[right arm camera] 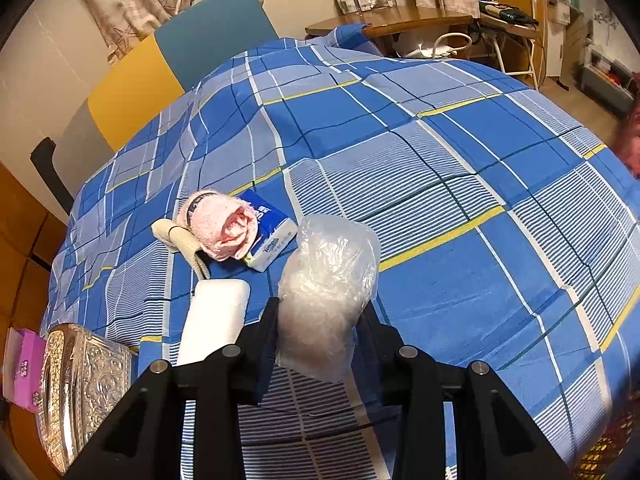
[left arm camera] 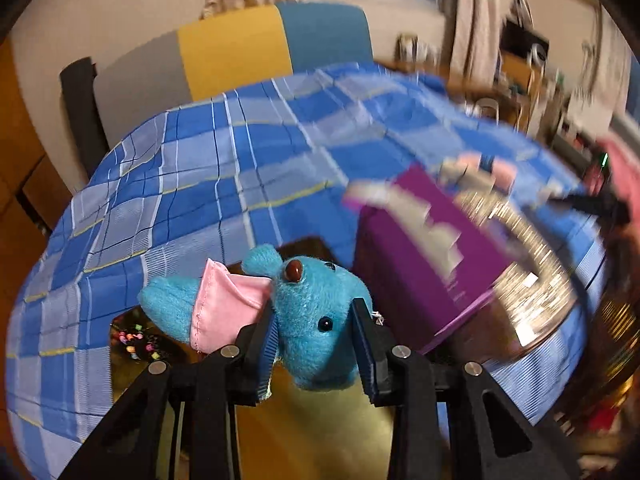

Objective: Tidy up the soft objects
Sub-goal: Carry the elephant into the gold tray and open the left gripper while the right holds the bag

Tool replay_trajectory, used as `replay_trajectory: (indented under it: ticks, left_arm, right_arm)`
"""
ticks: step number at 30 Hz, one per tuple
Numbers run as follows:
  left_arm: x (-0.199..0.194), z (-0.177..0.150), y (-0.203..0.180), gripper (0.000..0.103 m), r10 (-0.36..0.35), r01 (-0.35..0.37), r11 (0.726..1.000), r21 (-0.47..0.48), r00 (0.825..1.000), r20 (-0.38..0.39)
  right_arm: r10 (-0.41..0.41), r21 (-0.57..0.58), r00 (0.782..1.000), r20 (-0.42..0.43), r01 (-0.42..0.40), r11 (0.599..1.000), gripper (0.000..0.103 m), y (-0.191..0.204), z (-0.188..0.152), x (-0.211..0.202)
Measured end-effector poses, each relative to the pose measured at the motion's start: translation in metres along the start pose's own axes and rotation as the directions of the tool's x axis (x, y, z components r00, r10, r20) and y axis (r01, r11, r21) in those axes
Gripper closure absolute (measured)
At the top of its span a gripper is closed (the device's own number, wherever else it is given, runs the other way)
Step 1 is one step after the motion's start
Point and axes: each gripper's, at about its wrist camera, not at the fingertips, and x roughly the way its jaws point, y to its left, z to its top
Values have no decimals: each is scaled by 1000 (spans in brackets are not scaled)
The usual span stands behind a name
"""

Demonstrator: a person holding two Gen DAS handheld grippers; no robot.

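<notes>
Left gripper [left arm camera: 316, 344] is clamped on a little blue plush toy [left arm camera: 308, 316], pads squeezing its head from both sides, so its lower end is hidden behind the jaws; the body with a pink cloth piece [left arm camera: 228, 304] sticks out up and to the left, over the edge of the blue plaid bedspread [left arm camera: 224, 168]. Right half of that view is pretty smeared: a purple box [left arm camera: 424, 248] and something shiny and round behind it, can't tell more. From the right wrist, the right gripper [right arm camera: 320, 332] is pinching a crumpled clear plastic bag [right arm camera: 328, 292] that stands upright, long axis pointing away from the fingers, above the bedspread. Further left lie a pink rolled towel [right arm camera: 224, 228], a tissue pack [right arm camera: 268, 236] and a white block [right arm camera: 216, 320], partly cut off by the gripper.
</notes>
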Motion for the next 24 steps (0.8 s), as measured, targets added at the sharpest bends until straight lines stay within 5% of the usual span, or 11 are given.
replay_trajectory:
  ticks: [6, 13, 16, 20, 24]
  left_arm:
    - [26, -10, 2, 68, -7, 13, 995, 97, 998, -66]
    - [40, -14, -12, 61, -108, 111, 975, 192, 994, -30]
    - [53, -14, -6, 56, -115, 122, 982, 145, 992, -60]
    - [47, -11, -2, 54, -48, 49, 991, 124, 999, -16]
    - [29, -7, 17, 54, -57, 58, 998, -25, 998, 34]
  right_arm:
    - [1, 1, 1000, -7, -1, 1000, 65, 0, 0, 2]
    - [7, 9, 1000, -21, -7, 1000, 65, 0, 0, 5]
    - [9, 7, 1000, -25, -8, 1000, 65, 1, -1, 6]
    - [9, 3, 1000, -27, -9, 1000, 65, 2, -1, 6]
    - [6, 3, 1000, -24, -6, 1000, 65, 2, 0, 6]
